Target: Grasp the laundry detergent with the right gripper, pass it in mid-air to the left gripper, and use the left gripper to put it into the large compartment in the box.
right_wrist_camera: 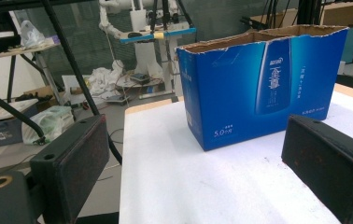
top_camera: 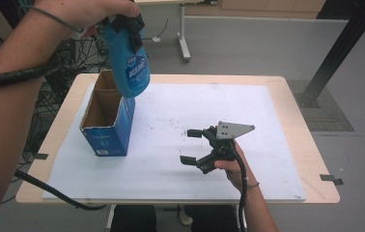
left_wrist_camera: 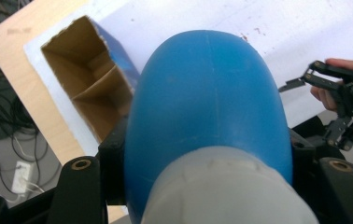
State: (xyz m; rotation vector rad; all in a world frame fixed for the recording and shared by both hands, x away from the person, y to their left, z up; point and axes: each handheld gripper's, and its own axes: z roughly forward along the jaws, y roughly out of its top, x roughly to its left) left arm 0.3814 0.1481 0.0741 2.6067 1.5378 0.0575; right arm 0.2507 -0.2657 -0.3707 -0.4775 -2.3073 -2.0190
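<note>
White mat [top_camera: 180,164] on wooden table [top_camera: 301,145] (grey floor [top_camera: 248,43], cables behind).

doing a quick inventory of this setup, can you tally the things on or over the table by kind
blue bottle: 1, upside down, held in the left tool above the box
open blue cardboard box: 1, standing on the white sheet
tools: 2, the right tool open with nothing between its jaws
white sheet: 1
total: 5

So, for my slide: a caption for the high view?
Left gripper holds blue bottle above open box; right gripper waits open.
</note>
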